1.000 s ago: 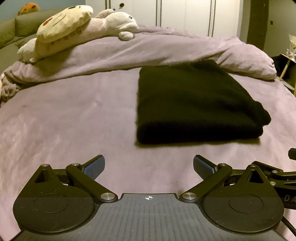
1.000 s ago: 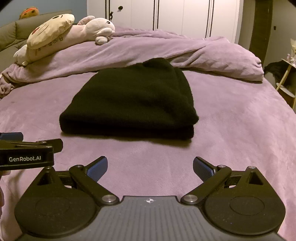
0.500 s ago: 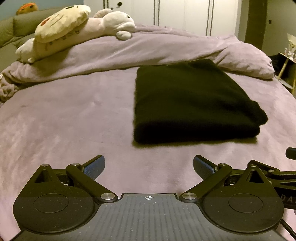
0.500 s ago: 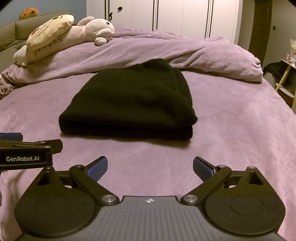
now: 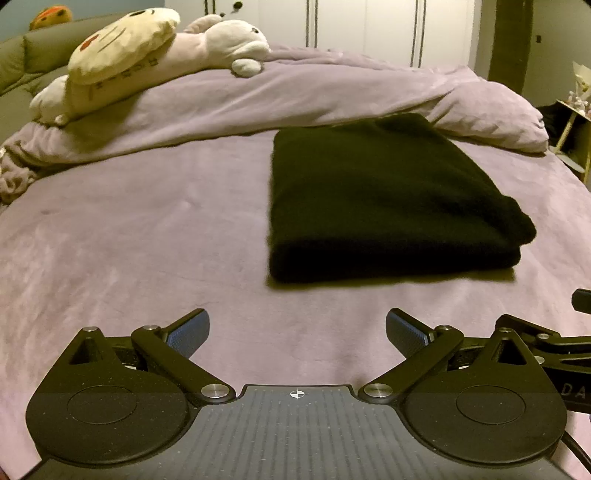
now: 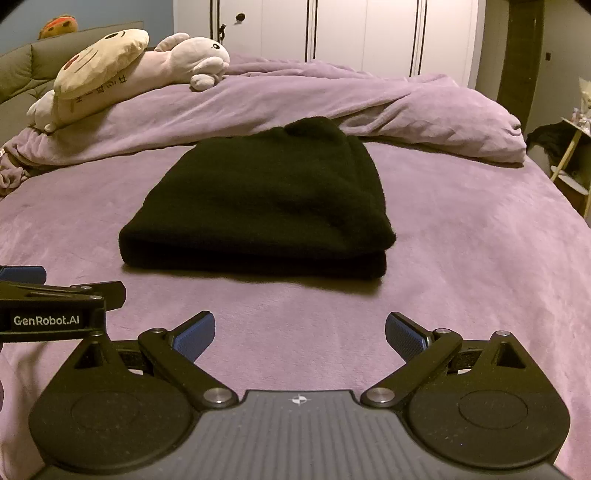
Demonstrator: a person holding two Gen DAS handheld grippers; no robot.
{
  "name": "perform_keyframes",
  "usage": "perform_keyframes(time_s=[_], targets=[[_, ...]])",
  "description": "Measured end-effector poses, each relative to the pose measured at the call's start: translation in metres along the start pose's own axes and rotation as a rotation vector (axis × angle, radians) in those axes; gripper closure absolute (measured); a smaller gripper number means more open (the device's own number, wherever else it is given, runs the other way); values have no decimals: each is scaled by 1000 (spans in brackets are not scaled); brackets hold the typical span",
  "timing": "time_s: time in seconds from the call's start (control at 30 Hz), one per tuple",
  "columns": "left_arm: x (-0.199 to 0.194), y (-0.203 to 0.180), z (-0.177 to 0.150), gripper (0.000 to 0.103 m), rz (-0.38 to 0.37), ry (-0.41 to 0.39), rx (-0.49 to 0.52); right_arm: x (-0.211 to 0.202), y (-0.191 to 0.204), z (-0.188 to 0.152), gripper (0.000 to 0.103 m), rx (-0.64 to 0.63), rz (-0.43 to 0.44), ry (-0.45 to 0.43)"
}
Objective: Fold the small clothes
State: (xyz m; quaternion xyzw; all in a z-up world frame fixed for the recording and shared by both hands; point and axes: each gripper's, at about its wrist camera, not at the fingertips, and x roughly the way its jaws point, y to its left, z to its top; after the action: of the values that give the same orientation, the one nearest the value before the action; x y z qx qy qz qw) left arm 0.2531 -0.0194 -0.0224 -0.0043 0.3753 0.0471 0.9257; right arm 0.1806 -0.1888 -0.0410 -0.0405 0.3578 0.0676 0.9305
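Observation:
A black knitted garment (image 5: 388, 195) lies folded into a thick rectangle on the purple bed cover (image 5: 147, 240); it also shows in the right wrist view (image 6: 262, 203). My left gripper (image 5: 297, 328) is open and empty, a short way in front of the garment and to its left. My right gripper (image 6: 300, 330) is open and empty, just in front of the garment's near edge. The left gripper's side (image 6: 48, 314) shows at the left edge of the right wrist view. Neither gripper touches the cloth.
A bunched purple duvet (image 5: 295, 92) lies across the back of the bed. Plush toys (image 5: 147, 59) rest on it at the back left. White wardrobe doors (image 6: 369, 33) stand behind. A small side table (image 6: 572, 155) stands off the bed's right edge.
The left wrist view has drifted slightly, so the garment sits a touch further left in it. Both grippers stay open and empty. The garment has not moved.

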Motion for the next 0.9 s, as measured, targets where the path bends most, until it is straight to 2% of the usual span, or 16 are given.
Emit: perform_keyframes(time_s=[0.9], targets=[[-3,-4,4,0,-7,-1,4,-1,3,5,4,-5,2,-4]])
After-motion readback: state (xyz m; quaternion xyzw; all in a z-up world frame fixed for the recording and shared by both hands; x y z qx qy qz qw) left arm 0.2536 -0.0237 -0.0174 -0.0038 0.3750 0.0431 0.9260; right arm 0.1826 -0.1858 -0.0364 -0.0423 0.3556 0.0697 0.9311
